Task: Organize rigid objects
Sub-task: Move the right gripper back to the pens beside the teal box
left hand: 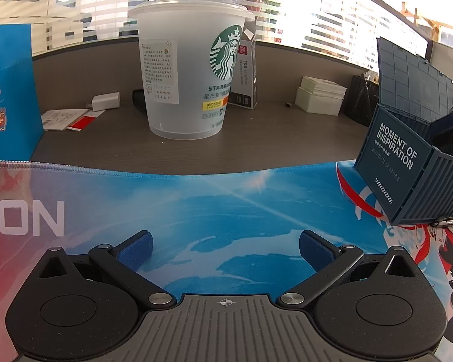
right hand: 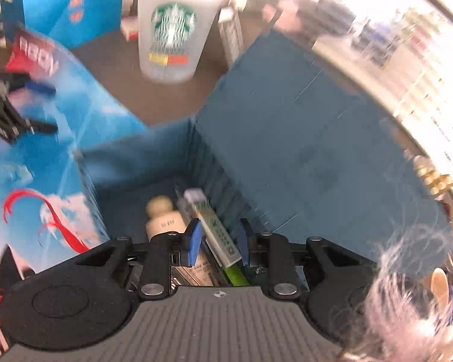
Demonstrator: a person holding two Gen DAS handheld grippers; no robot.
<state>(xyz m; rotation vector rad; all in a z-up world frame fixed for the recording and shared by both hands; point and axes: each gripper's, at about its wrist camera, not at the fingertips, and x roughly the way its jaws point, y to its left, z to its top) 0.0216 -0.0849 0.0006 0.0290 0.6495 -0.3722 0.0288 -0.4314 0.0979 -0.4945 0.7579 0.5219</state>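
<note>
A dark blue container-shaped box (left hand: 407,163) with its lid raised stands on the printed desk mat (left hand: 196,211) at the right. My left gripper (left hand: 225,249) is open and empty, low over the mat. My right gripper (right hand: 219,242) is above the open box (right hand: 287,138), jaws partly open around a white and green marker pen (right hand: 217,232) that lies inside. A small beige bottle (right hand: 163,217) lies in the box beside the pen. The view is motion-blurred, so I cannot tell whether the pads touch the pen.
A frosted Starbucks cup (left hand: 190,72) stands on the grey desk beyond the mat. A blue paper bag (left hand: 9,90) is at the left. A white charger (left hand: 105,101), papers, a white box (left hand: 320,96) and a mesh holder sit further back. A fluffy keychain (right hand: 407,301) hangs at the right.
</note>
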